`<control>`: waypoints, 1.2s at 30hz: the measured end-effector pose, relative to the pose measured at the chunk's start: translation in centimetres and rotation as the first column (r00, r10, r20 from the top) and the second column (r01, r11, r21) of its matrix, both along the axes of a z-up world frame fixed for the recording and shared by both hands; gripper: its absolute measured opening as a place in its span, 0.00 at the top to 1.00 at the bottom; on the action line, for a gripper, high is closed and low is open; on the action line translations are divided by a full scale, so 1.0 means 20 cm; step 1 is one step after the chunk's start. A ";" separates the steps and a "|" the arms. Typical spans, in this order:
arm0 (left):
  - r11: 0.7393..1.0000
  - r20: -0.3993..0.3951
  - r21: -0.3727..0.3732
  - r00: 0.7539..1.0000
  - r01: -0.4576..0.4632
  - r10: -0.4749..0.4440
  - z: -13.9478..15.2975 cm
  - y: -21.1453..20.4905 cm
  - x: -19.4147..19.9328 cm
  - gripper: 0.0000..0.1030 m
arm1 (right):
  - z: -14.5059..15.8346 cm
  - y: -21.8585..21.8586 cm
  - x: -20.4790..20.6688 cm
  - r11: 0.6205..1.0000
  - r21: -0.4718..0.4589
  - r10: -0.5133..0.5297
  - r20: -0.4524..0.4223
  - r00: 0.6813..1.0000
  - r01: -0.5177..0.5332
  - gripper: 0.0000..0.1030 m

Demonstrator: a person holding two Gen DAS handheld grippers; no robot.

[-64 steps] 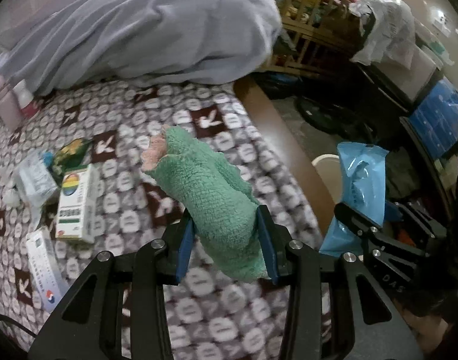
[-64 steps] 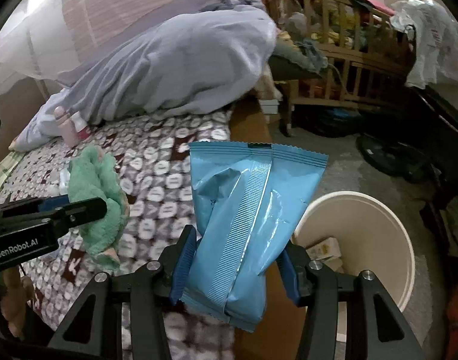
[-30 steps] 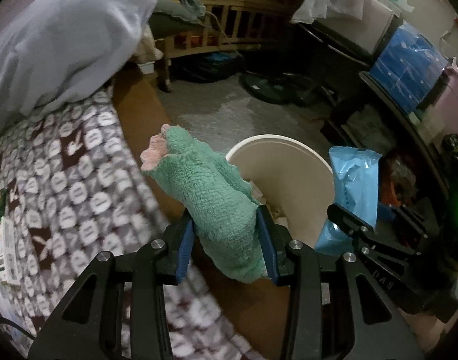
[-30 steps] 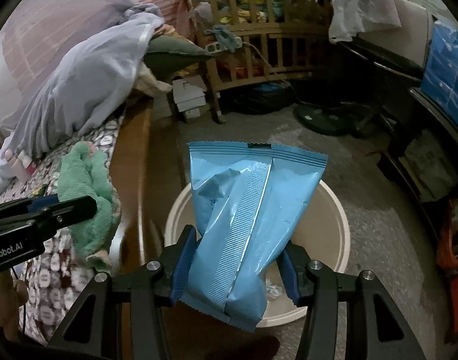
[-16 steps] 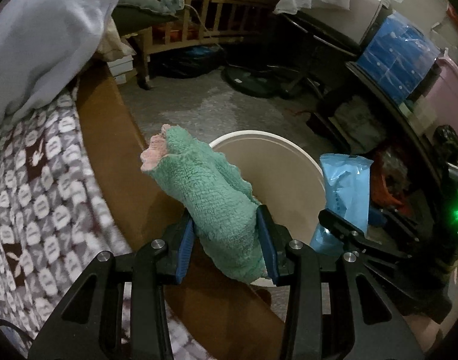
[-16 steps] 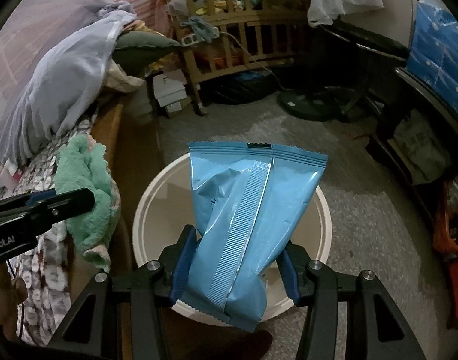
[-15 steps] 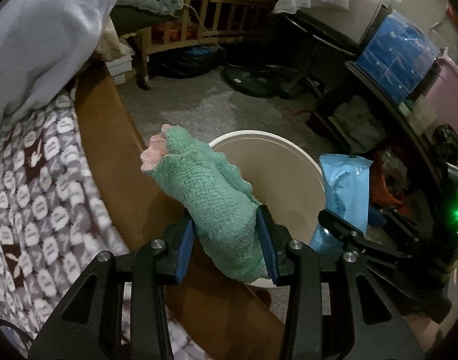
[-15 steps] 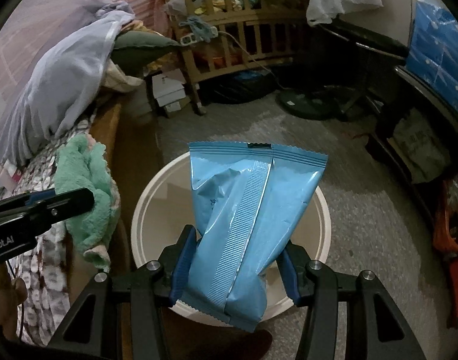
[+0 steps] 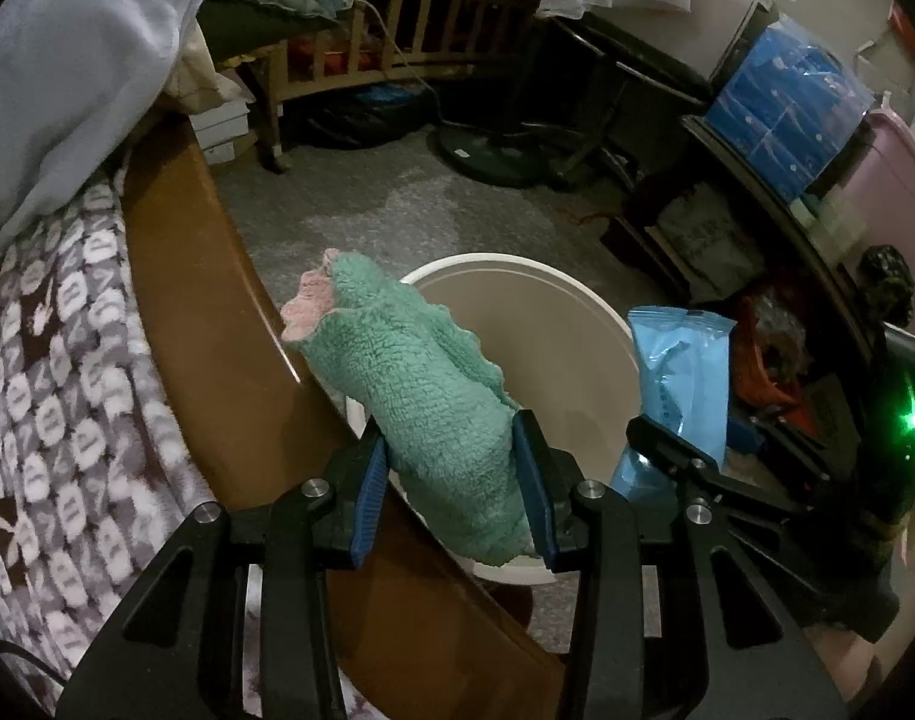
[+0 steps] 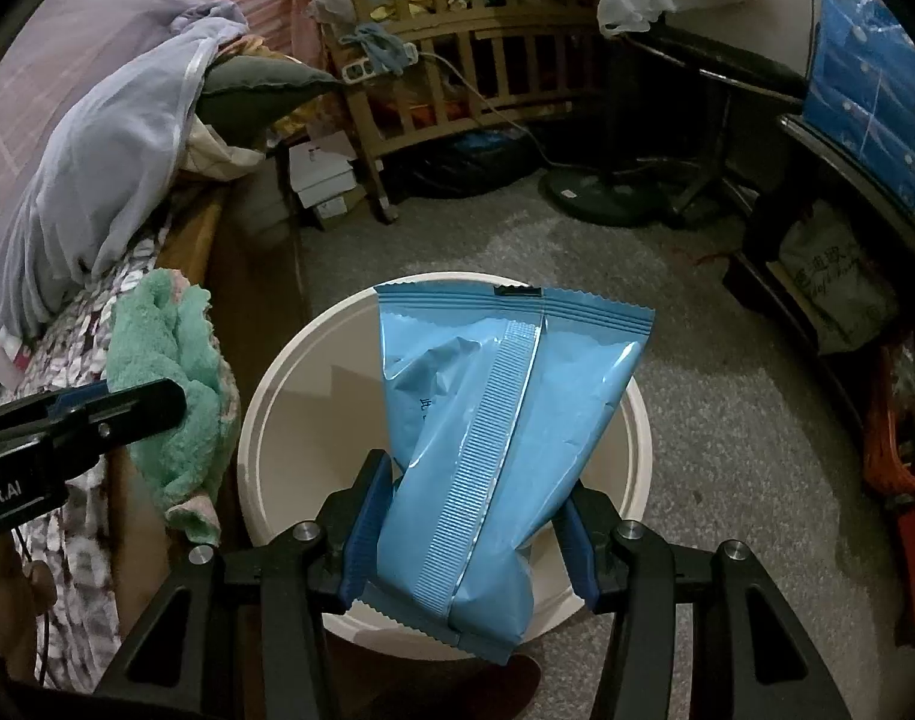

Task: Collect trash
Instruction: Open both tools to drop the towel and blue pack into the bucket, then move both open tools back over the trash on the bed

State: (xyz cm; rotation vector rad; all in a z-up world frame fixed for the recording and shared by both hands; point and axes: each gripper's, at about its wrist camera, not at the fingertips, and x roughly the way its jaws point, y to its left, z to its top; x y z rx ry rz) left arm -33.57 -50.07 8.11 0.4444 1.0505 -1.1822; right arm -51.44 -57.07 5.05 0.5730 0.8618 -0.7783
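Note:
A fuzzy green cloth with a pink edge [image 9: 421, 384] stands up between the blue pads of my left gripper [image 9: 454, 480], which is shut on it. The cloth [image 10: 169, 384] hangs at the left rim of a cream round bin [image 10: 265, 420], by the bed's wooden edge. My right gripper [image 10: 475, 534] is shut on a light blue plastic packet [image 10: 505, 432], held upright right over the bin's mouth. From the left wrist, the bin [image 9: 553, 324] lies on the grey floor, with the blue packet [image 9: 679, 372] and the right gripper at its right rim.
A bed with a patterned brown blanket [image 9: 55, 372] and a brown wooden rail [image 9: 217, 324] lies on the left. A wooden crib [image 10: 457, 60], a fan base [image 10: 601, 192], blue boxes [image 9: 787, 102] and dark shelves crowd the back and right.
Both grippers swung away from the bed toward the bin and sank a little. The bin now sits larger and more central under the packet; both grips are unchanged.

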 end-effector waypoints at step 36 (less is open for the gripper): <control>0.974 0.137 0.006 0.965 -0.227 0.224 0.13 0.61 0.29 0.49 | 0.13 0.30 0.33 0.994 0.001 0.111 0.023 0.994 -0.111 0.38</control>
